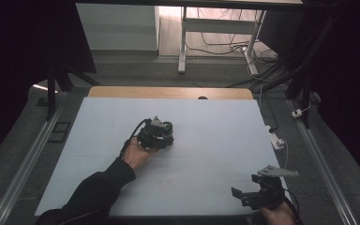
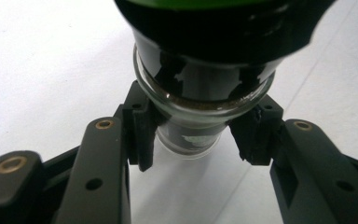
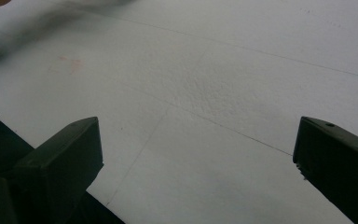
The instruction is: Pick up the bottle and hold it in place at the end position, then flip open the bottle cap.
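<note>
A clear glass bottle with a black band and a green top lies between the jaws of my left gripper. Both black pads press on its glass neck from either side, so the gripper is shut on it. In the high view the left gripper is over the middle of the white table, with the bottle's green part at its far end. At the table's near right corner my right gripper stands open; its jaws are wide apart over bare white surface.
The white table top has a wooden strip along its far edge. A faint reddish mark is on the surface ahead of the right gripper. Cables and a white power strip lie on the floor to the right.
</note>
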The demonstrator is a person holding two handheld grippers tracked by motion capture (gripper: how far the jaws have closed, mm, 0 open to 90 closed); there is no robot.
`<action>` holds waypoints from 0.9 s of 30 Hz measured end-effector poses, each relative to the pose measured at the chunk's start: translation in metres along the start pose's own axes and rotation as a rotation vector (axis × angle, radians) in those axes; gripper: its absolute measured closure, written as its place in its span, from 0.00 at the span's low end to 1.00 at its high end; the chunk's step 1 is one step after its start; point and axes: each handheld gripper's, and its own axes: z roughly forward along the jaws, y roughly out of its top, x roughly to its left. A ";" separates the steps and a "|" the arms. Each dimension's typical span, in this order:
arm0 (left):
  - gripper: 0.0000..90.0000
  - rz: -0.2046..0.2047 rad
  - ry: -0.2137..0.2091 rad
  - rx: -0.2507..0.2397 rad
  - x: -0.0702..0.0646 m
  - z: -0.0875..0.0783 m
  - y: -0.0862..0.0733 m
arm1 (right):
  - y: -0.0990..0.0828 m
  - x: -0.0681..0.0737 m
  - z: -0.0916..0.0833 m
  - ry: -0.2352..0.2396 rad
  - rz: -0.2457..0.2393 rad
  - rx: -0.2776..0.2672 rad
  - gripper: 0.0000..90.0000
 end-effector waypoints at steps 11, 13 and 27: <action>0.59 0.013 0.016 0.013 0.000 0.013 -0.004 | -0.001 0.000 0.000 0.001 -0.005 0.004 0.01; 0.59 0.016 0.020 0.014 -0.001 0.014 -0.004 | -0.001 0.001 0.000 0.000 -0.006 0.006 0.01; 0.60 0.024 0.010 -0.003 0.001 0.014 -0.007 | -0.001 0.001 -0.002 0.003 -0.004 0.000 0.01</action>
